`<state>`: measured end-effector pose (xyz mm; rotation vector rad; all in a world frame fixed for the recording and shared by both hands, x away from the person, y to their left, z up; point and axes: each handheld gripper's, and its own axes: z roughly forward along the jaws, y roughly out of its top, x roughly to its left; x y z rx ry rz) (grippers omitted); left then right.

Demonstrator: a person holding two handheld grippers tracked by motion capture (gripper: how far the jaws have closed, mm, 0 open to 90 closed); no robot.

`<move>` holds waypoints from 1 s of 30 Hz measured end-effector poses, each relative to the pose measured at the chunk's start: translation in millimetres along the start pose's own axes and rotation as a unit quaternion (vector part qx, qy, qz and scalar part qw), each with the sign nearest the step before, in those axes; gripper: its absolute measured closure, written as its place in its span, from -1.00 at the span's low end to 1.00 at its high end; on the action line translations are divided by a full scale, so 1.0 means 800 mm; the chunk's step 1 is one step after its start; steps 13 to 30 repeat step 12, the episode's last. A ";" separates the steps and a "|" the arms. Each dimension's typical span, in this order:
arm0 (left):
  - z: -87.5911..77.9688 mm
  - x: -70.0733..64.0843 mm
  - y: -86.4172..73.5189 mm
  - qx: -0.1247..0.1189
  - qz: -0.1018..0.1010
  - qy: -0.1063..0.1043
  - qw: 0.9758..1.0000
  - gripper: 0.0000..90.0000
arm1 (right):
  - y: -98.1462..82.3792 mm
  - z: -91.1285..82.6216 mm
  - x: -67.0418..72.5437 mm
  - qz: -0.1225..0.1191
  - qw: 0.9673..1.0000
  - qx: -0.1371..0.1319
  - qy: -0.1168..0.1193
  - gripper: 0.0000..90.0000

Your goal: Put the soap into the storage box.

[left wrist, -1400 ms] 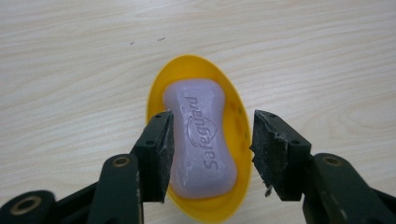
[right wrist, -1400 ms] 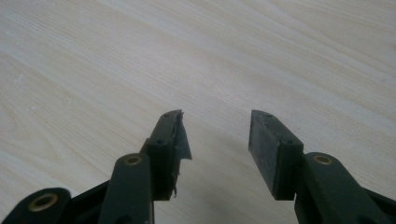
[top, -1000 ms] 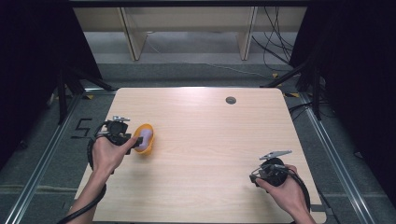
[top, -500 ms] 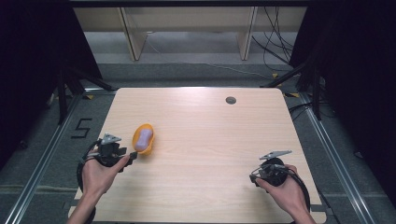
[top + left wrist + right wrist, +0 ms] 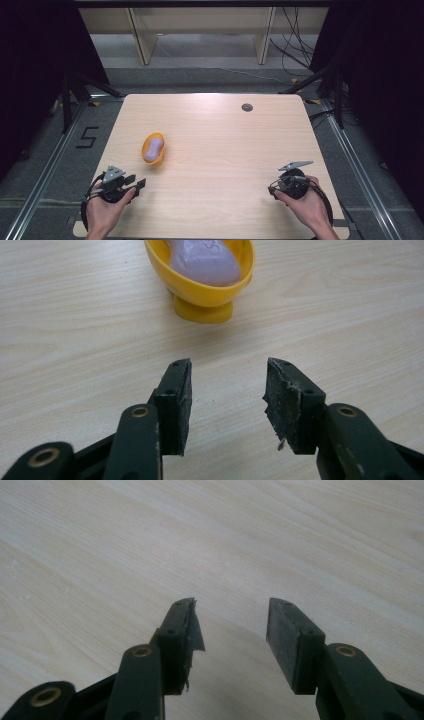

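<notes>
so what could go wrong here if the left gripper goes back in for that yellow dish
The yellow dish stands on a narrow foot, so a sideways nudge from the left gripper might tip it. The purple soap lies loose in it and could slide out. The frayed pads may grip the smooth rim poorly.

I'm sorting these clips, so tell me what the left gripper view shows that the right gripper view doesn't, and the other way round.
Left gripper view alone: a yellow dish standing upright on its foot ahead of the open jaws, holding a pale purple soap.
Right gripper view alone: nothing of its own, just bare wood beyond its open jaws, with a torn pad on one jaw.
Shared: the light wooden table and a pair of black jaws, apart and gripping nothing.
</notes>
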<state>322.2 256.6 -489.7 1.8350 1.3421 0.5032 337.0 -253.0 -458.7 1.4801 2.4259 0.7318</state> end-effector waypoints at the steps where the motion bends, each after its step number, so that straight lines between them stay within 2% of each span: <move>1: 0.000 0.000 0.000 0.001 0.003 0.002 1.000 0.17 | 0.000 -0.001 0.001 0.006 1.000 0.008 0.007 0.21; 2: 0.001 -0.001 0.000 0.001 0.001 0.002 1.000 0.17 | 0.000 0.001 0.000 0.009 1.000 0.004 0.024 0.21; 4: 0.004 0.001 -0.002 -0.001 0.007 -0.005 1.000 0.18 | 0.000 0.001 0.000 0.007 1.000 0.005 0.019 0.21; 6: 0.004 0.001 -0.002 0.007 0.014 0.000 1.000 0.18 | 0.001 0.001 0.001 0.010 1.000 0.005 0.010 0.21; 8: 0.006 0.001 -0.003 0.000 0.006 -0.002 1.000 0.18 | 0.001 0.001 0.001 0.011 1.000 0.005 0.000 0.20; 9: 0.007 0.002 -0.003 0.001 0.006 -0.002 1.000 0.18 | 0.000 0.001 0.001 0.011 1.000 0.004 0.001 0.20; 11: 0.006 0.002 -0.002 -0.004 0.006 0.000 1.000 0.18 | 0.000 0.002 0.000 0.012 1.000 -0.001 0.019 0.20; 30: 0.006 0.002 -0.002 -0.004 0.006 0.000 1.000 0.19 | 0.000 0.002 0.000 0.012 1.000 -0.001 0.019 0.20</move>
